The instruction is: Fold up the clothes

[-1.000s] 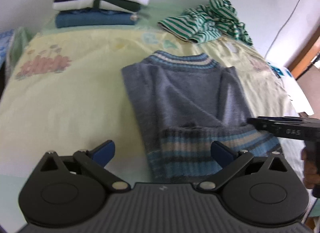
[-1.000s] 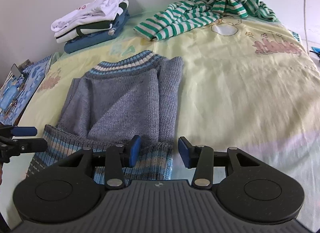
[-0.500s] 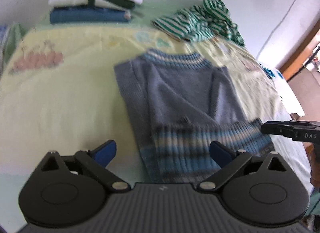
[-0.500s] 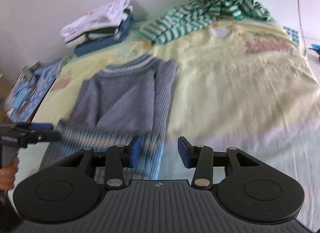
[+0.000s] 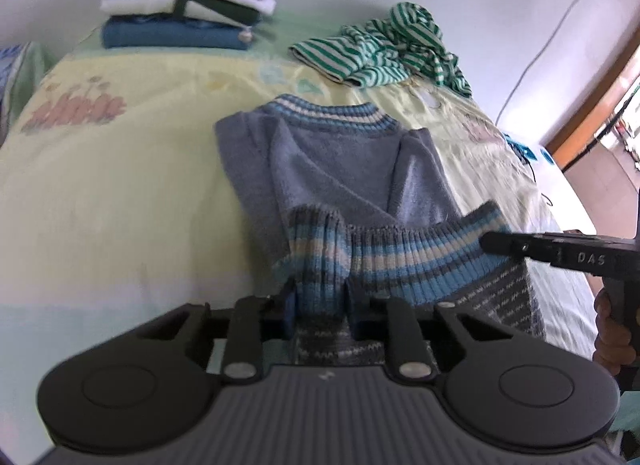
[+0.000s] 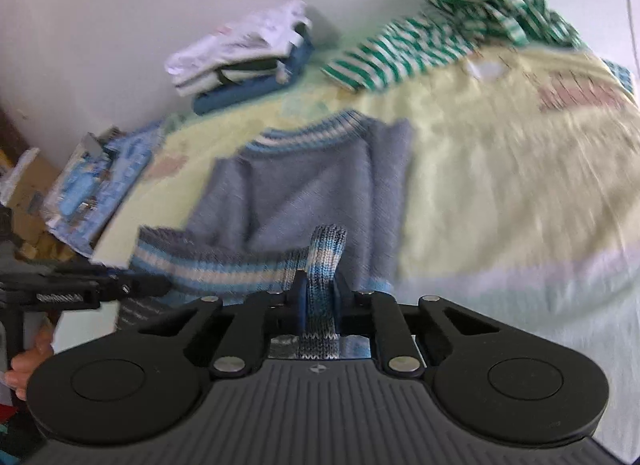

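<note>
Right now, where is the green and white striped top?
The crumpled green and white striped top lies at the far side of the yellow bedspread, beyond the grey knitted sweater and right of the folded clothes stack; in the right wrist view, upper right.

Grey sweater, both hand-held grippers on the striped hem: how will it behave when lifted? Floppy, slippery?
Likely floppy: the grey sweater has its striped hem sagging between the left hand-held gripper and the right hand-held gripper, whose jaws are closing on it. Probably not slippery: the ribbed knit bunches between the pads. The body will likely drape and trail.
</note>
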`<state>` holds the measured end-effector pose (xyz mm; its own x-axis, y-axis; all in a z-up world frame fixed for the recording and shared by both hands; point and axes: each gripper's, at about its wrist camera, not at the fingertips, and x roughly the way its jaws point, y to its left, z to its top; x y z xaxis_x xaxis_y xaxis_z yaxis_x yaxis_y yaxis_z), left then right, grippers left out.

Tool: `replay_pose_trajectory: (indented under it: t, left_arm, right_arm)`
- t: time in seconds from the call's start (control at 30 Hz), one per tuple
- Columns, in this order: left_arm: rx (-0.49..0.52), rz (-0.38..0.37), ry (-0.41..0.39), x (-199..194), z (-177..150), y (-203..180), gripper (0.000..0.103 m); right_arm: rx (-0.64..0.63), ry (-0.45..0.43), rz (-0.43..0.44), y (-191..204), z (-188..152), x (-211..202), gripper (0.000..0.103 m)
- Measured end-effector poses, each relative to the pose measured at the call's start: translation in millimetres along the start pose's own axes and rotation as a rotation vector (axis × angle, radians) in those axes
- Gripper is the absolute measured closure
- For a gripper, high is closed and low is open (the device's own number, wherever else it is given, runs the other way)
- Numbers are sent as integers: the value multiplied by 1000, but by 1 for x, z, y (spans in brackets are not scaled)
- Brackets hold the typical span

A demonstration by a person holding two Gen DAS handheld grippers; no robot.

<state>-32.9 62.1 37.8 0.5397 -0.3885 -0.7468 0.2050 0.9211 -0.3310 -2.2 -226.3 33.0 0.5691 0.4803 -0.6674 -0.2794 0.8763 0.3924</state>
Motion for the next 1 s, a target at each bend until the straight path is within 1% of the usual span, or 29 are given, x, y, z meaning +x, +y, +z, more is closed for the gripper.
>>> replay_pose_trajectory:
  t: [0.1, 0.13, 0.2, 0.23, 0.3, 0.33, 0.4, 0.47, 0.5, 0.57, 0.63, 0.67, 0.73, 0.77, 0.8, 0.93, 1.0]
  left_arm:
    - [-31, 10, -5, 0, -4, 6, 87]
    - [-41, 18, -5, 2, -6, 8, 86]
    - [-49, 30, -9, 7, -5, 9, 77]
    - [-35, 41, -10, 6, -4, 7, 73]
    - [-7, 62, -12, 5, 0, 3, 58]
    - [7, 73, -13, 5, 1, 2, 56]
    - [10, 88, -17, 2, 6, 4, 54]
    - [3, 108, -15, 3, 11, 8, 52]
    - [-1, 119, -13, 5, 13, 10, 46]
    - [8, 149, -3, 14, 18, 11, 39]
    - [26, 160, -5, 21, 24, 9, 38]
    - [35, 161, -9, 24, 28, 8, 38]
    - [46, 164, -14, 29, 33, 7, 33]
    - [36, 158, -11, 32, 35, 9, 30]
    - [26, 152, -8, 34, 37, 12, 29]
    - [-23, 146, 7, 44, 43, 22, 25]
    - [-40, 147, 10, 48, 46, 27, 30]
  right_arm:
    - [-4, -21, 29, 0, 2, 5, 90]
    - [1, -22, 12, -3, 1, 10, 90]
    - [34, 0, -25, -12, -1, 20, 89]
    - [40, 1, -27, -15, -3, 23, 88]
    - [35, -1, -35, -14, -4, 18, 84]
    - [27, 0, -42, -13, -3, 15, 83]
    - [-8, -16, -66, -9, -2, 6, 78]
    - [-40, -35, -85, -5, -1, 1, 78]
    - [-54, -43, -95, -3, 0, 0, 78]
    - [-77, -49, -120, -2, 1, 4, 77]
    - [-68, -10, -156, -6, 4, 19, 77]
    - [-45, -2, -155, -10, 5, 23, 75]
    - [21, -10, -133, -19, 7, 25, 69]
    - [42, -13, -132, -21, 9, 26, 64]
    - [45, -9, -141, -23, 10, 28, 61]
    - [39, 12, -142, -25, 16, 39, 61]
    - [15, 11, -145, -23, 19, 43, 61]
